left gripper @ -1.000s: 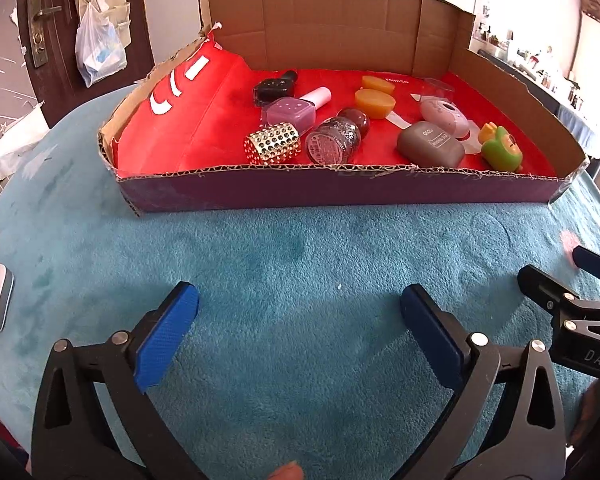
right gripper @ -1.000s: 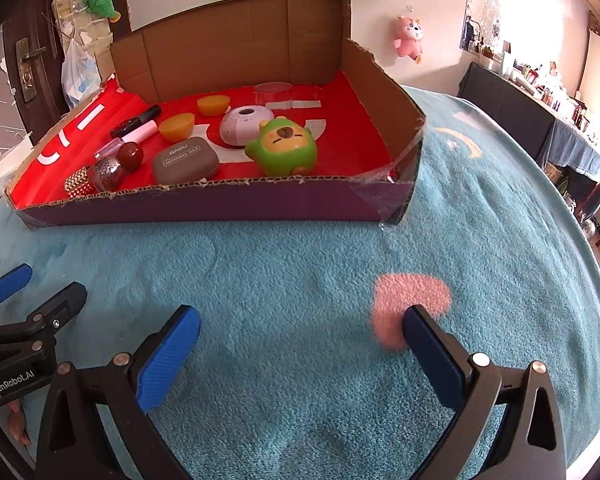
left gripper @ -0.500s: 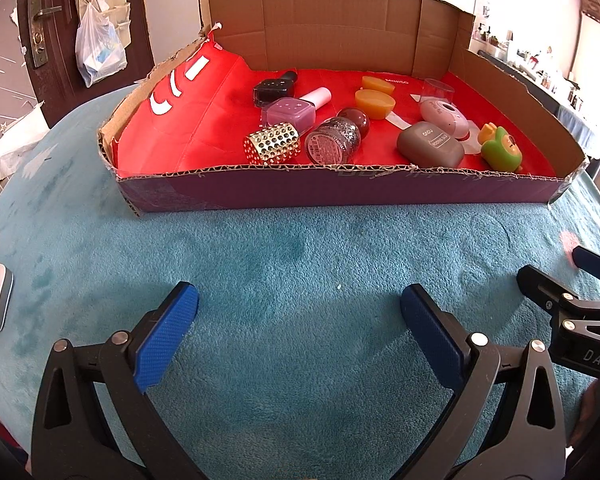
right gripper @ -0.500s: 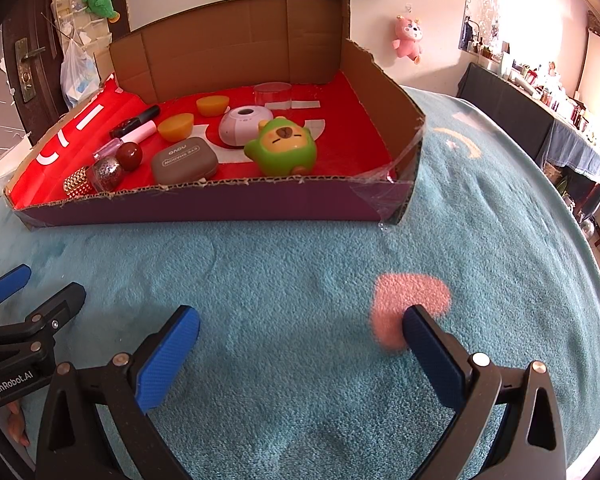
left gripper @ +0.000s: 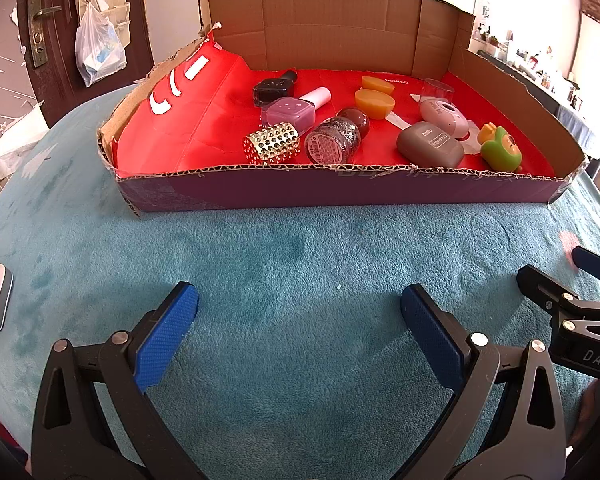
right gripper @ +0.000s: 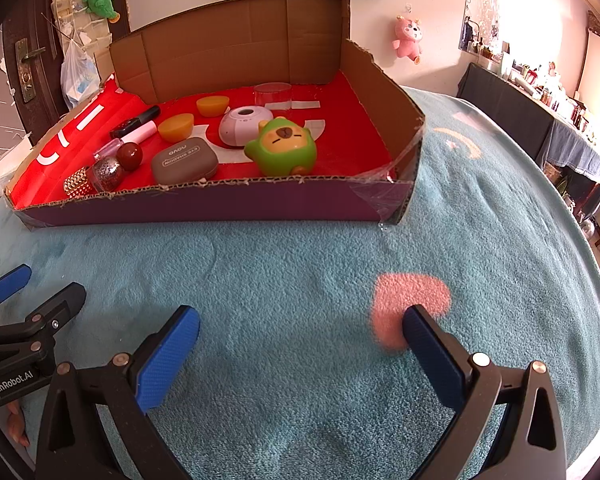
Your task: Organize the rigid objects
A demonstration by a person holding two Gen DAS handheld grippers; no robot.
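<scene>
Still, both the left hand-held gripper and right hand-held gripper are staying wide open, empty, with the cardboard box unmoved ahead.

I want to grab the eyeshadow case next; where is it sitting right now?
The grey eyeshadow case lies flat in the cardboard tray, close behind its front wall. In the right wrist view it sits between the dark red ball on its left and the green toy on its right.

Everything I'm sorting sits in the red-lined cardboard tray: gold studded cylinder and glitter jar lying on their sides up front, grey eyeshadow case flat, green toy upright, two orange half-shells behind.
</scene>
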